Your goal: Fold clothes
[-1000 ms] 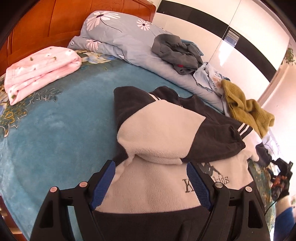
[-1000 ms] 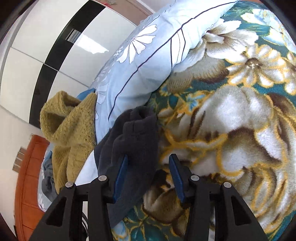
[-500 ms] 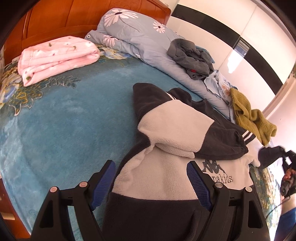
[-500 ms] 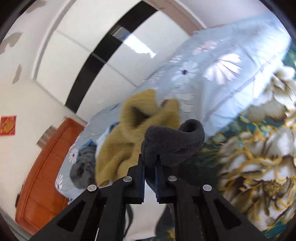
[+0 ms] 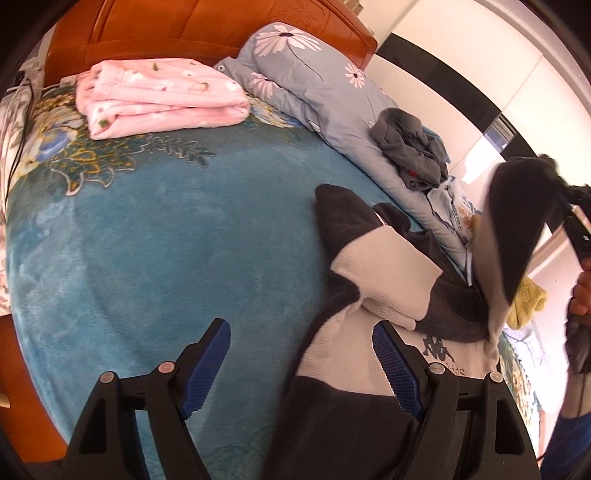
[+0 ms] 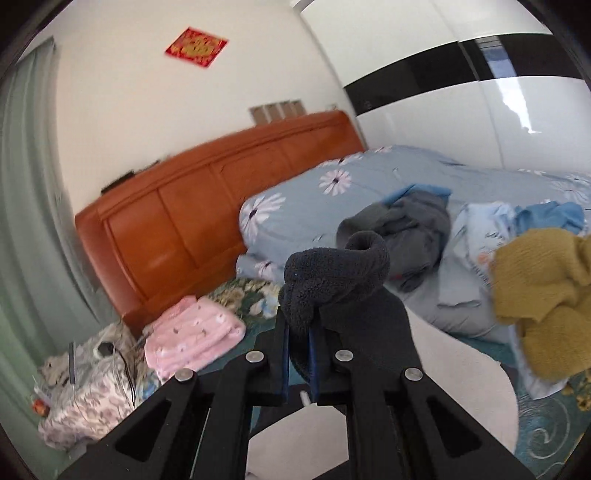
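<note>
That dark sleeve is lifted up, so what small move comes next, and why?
Probably carry the dark fleece sleeve, pinched in the right gripper, across the grey-and-white fleece sweater and lay it flat, since the other sleeve is already folded over.

the left wrist view looks down along its fingers, close over the blue bed cover point(image 5: 147, 236), toward the headboard point(image 5: 221, 26). the right wrist view, higher and nearer level, faces that headboard point(image 6: 207, 221). the 2 share the pink folded blanket point(image 5: 159, 96) point(image 6: 192, 336).
</note>
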`<state>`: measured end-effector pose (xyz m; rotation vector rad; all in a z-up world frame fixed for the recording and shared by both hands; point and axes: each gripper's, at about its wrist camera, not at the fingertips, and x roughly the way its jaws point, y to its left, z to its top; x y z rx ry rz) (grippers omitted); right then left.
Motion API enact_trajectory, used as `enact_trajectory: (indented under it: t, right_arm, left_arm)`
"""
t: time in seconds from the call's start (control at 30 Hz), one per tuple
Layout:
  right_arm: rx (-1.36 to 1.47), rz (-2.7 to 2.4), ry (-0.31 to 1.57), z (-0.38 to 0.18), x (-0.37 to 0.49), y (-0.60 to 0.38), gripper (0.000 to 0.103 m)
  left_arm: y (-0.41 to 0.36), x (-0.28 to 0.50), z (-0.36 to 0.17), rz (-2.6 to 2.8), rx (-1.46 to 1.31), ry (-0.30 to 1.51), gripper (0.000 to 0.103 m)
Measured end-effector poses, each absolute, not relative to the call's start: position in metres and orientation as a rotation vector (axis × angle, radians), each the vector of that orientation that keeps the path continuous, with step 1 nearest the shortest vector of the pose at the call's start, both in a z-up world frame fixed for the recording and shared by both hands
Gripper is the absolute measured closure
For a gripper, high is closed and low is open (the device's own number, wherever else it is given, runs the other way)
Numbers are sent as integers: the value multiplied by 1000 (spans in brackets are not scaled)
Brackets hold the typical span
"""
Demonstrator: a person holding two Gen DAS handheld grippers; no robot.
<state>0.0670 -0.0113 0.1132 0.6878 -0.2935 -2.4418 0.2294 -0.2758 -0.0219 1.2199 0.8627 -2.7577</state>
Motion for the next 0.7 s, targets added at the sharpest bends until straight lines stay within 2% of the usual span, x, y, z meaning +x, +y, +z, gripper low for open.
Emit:
enact_trajectory:
  t: [0.2, 0.3, 0.43, 0.47, 0.57, 0.6, 0.63, 0.7]
  right_arm:
    - [979, -2355, 104, 4, 70, -117, 94]
    - [988, -2338, 300, -20, 91, -139, 91]
    - [1000, -2291, 455, -27, 104, -148, 88]
    - [999, -2267, 456, -25, 106, -146, 87]
    - [994, -2150, 330, -17, 109, -129, 71]
    - [996, -2112, 264, -12, 109, -120, 61]
    - [991, -2102, 223, -8, 109, -111, 56]
    - [978, -2157, 202, -1, 109, -93, 56]
  left_arm:
    - [-295, 237, -29, -2733, 1211, 915, 21]
    - [-300, 239, -31, -2731, 1206, 925, 21]
    - [-301, 235, -35, -2719, 1217, 957, 21]
    - [-301, 233, -34, -2720, 1217, 962, 21]
    - [-297, 221, -27, -2738, 1210, 963, 21]
    - [-294, 215, -23, -2754, 1209, 966, 21]
    - [-291, 208, -18, -2772, 1206, 973, 21]
    - [-283, 194, -10, -2805, 1212, 976, 21]
